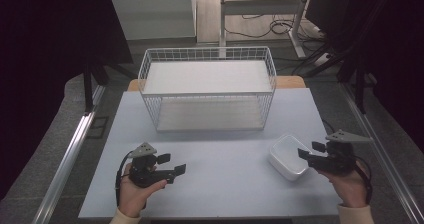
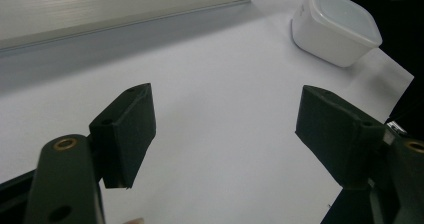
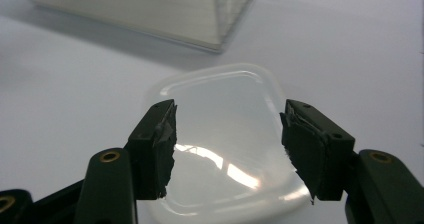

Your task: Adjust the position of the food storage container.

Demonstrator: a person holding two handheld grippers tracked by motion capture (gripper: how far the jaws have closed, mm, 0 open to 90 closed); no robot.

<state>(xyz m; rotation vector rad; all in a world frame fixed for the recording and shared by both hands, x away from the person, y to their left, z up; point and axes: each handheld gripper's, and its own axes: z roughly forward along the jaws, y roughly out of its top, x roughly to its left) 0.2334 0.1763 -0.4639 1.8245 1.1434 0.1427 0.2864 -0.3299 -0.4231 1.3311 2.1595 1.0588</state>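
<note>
One container (image 3: 225,149) edge behind jaws

A white table (image 1: 210,184) stands on a grey floor (image 1: 55,134), with a strip of wooden edge (image 1: 290,81) showing at its far side. Metal rails (image 1: 65,159) run along the floor on both sides of the table. Dark curtains (image 1: 45,44) close off the left and right of the room. Behind the table a white cabinet (image 1: 152,14) stands at the back, beside the grey legs of a metal frame (image 1: 260,6). Black cables (image 1: 280,26) lie on the floor near that frame. The light is dim and even
</note>
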